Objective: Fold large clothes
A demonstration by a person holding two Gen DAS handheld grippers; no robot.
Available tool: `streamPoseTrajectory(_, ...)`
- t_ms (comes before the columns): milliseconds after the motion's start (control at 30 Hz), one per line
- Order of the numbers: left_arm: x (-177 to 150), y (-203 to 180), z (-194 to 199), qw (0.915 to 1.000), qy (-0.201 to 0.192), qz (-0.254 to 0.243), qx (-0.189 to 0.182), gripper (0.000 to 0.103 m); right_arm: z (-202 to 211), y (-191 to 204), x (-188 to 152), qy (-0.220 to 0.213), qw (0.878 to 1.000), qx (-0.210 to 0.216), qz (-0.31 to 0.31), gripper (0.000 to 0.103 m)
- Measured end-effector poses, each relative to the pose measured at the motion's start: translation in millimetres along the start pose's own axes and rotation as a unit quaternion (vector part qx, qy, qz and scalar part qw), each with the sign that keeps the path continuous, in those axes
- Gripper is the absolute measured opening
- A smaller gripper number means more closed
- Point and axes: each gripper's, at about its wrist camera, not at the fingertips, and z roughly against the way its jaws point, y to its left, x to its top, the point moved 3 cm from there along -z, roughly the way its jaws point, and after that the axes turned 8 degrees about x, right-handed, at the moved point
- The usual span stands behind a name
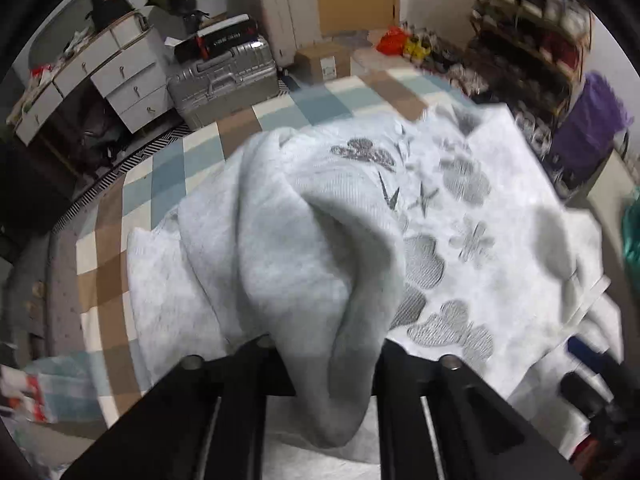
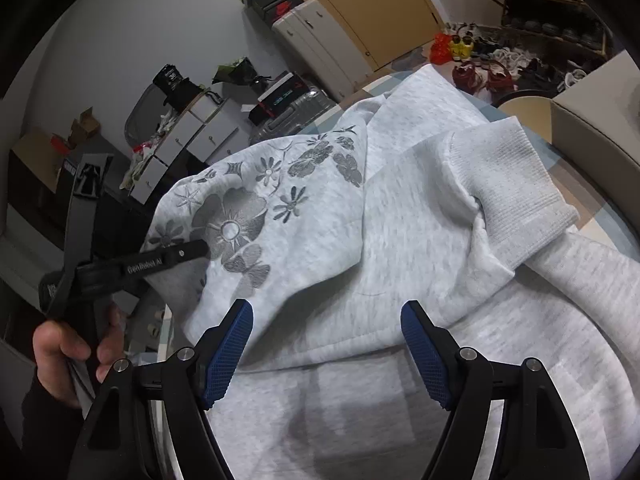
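Note:
A light grey sweatshirt (image 1: 492,248) with grey embroidered flowers lies spread on a checked blue, brown and cream blanket (image 1: 168,168). My left gripper (image 1: 324,348) is shut on a raised fold of it, and the bunched cloth hides the fingertips. In the right wrist view the left gripper (image 2: 196,249) pinches the flowered part at the sweatshirt's (image 2: 400,208) left edge, lifting it over the body. A ribbed cuff (image 2: 516,172) of a sleeve lies across the right side. My right gripper (image 2: 328,308) hovers open above the lower body, with nothing between its blue pads (image 2: 232,344).
A person's hand (image 2: 68,344) holds the left gripper's handle. Beyond the blanket stand a silver suitcase (image 1: 224,80), white drawers (image 1: 120,76), a cardboard box (image 1: 324,64) and a shoe rack (image 1: 532,20). A purple bag (image 1: 592,120) is at the right.

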Motion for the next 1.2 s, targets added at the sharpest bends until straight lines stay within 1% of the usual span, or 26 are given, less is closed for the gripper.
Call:
streamPoseTrajectory(33, 2.6, 1.1, 6.2, 0.9999, -0.010, -0.006, 0.012, 0.002, -1.1, -1.4, -0.3, 0.004, 1.000, -0.001, -0.002, 0.077)
streamPoseTrajectory(67, 6.5, 0.7, 11.6, 0.9997, -0.015, -0.009, 0.016, 0.001, -0.6, -3.7, -1.6, 0.010, 1.000, -0.005, -0.003, 0.077)
streamPoseTrajectory(100, 11.0, 0.4, 18.5, 0.9998, -0.017, -0.004, 0.011, 0.000, -3.5, -5.6, -2.7, 0.023, 1.000, -0.006, -0.007, 0.078)
streamPoseTrajectory(167, 20.6, 5.0, 33.0, 0.9996, -0.014, 0.018, -0.017, 0.000, -9.0, -8.7, -5.0, 0.043, 0.999, 0.010, -0.017, 0.078)
streamPoseTrajectory(200, 24.6, 7.3, 39.9, 0.9991, -0.014, 0.031, -0.024, 0.000, -12.2, -10.8, -6.5, 0.052, 0.998, 0.012, -0.021, 0.078)
streamPoseTrajectory(233, 30.9, 10.0, 54.2, 0.9979, -0.016, 0.047, -0.042, 0.000, -14.9, -12.9, -8.1, 0.058, 0.998, 0.010, -0.024, 0.078)
streamPoseTrajectory(267, 34.6, 8.7, 60.4, 0.9971, -0.023, 0.054, -0.048, 0.000, -17.1, -15.5, -10.0, 0.061, 0.998, 0.012, -0.029, 0.078)
streamPoseTrajectory(300, 39.0, 5.7, 72.2, 0.9962, -0.034, 0.056, -0.059, 0.000, -18.9, -16.6, -11.0, 0.064, 0.997, 0.015, -0.034, 0.078)
streamPoseTrajectory(367, 43.2, -8.1, 96.4, 0.9952, -0.052, 0.040, -0.072, 0.000, -24.7, -19.3, -12.7, 0.071, 0.996, 0.022, -0.040, 0.078)
streamPoseTrajectory(433, 40.0, -24.5, 106.7, 0.9930, -0.049, 0.039, -0.101, 0.000, -29.7, -18.8, -15.2, 0.076, 0.996, 0.023, -0.037, 0.078)
streamPoseTrajectory(467, 39.0, -31.5, 105.2, 0.9928, -0.050, 0.030, -0.105, 0.000, -33.7, -19.0, -17.2, 0.083, 0.996, 0.020, -0.033, 0.078)
streamPoseTrajectory(533, 22.1, -52.3, 102.3, 0.9922, -0.057, 0.009, -0.111, 0.000, -38.2, -20.6, -20.4, 0.097, 0.995, 0.013, -0.029, 0.077)
streamPoseTrajectory(600, 4.4, -57.4, 88.1, 0.9892, -0.052, 0.018, -0.136, 0.000, -40.2, -26.7, -23.1, 0.115, 0.993, 0.002, -0.033, 0.077)
streamPoseTrajectory(633, -6.0, -56.5, 78.7, 0.9872, -0.051, 0.029, -0.148, 0.000, -37.8, -31.4, -23.1, 0.116, 0.992, -0.001, -0.041, 0.075)
streamPoseTrajectory(700, -25.9, -54.3, 59.7, 0.9828, -0.045, 0.048, -0.173, 0.000, -24.4, -43.5, -22.9, 0.102, 0.993, 0.001, -0.067, 0.074)
streamPoseTrajectory(733, -34.4, -53.7, 53.3, 0.9816, -0.043, 0.053, -0.178, 0.000, -17.8, -47.6, -23.8, 0.097, 0.993, -0.001, -0.071, 0.074)
streamPoseTrajectory(800, -54.1, -51.0, 38.2, 0.9765, -0.037, 0.070, -0.200, 0.000, 0.3, -54.1, -29.7, 0.082, 0.994, -0.007, -0.072, 0.074)
streamPoseTrajectory(867, -71.2, -49.7, 24.6, 0.9717, -0.033, 0.085, -0.218, 0.000, 18.9, -55.0, -37.8, 0.057, 0.996, 0.004, -0.072, 0.074)
streamPoseTrajectory(933, -85.6, -45.0, 11.3, 0.9635, -0.025, 0.111, -0.242, 0.000, 34.9, -52.9, -44.3, 0.031, 0.997, 0.000, -0.068, 0.075)
streamPoseTrajectory(1000, -91.2, -38.5, 11.2, 0.9526, -0.013, 0.138, -0.271, 0.000, 48.8, -49.1, -49.6, 0.005, 0.998, 0.002, -0.061, 0.076)
streamPoseTrajectory(1033, -94.3, -33.6, 13.8, 0.9447, -0.005, 0.157, -0.288, 0.003, 55.8, -46.7, -50.6, -0.012, 0.998, 0.006, -0.055, 0.077)
streamPoseTrajectory(1067, -98.0, -26.3, 17.7, 0.9344, 0.005, 0.176, -0.309, 0.008, 61.4, -44.1, -50.9, -0.028, 0.998, 0.005, -0.048, 0.077)
streamPoseTrajectory(1100, -102.2, -20.6, 24.5, 0.9279, 0.007, 0.184, -0.324, 0.014, 65.1, -42.7, -48.9, -0.039, 0.998, 0.004, -0.039, 0.078)
streamPoseTrajectory(1133, -106.5, -11.6, 30.4, 0.9244, 0.003, 0.188, -0.332, 0.025, 67.6, -38.7, -44.5, -0.048, 0.999, 0.004, -0.026, 0.079)
streamPoseTrajectory(1167, -111.2, -2.7, 38.4, 0.9268, -0.011, 0.188, -0.325, 0.039, 68.0, -33.9, -37.4, -0.055, 0.998, 0.006, -0.014, 0.079)
streamPoseTrajectory(1200, -117.3, 8.5, 46.5, 0.9307, -0.035, 0.190, -0.311, 0.049, 65.8, -28.0, -35.5, -0.059, 0.998, 0.009, -0.006, 0.079)
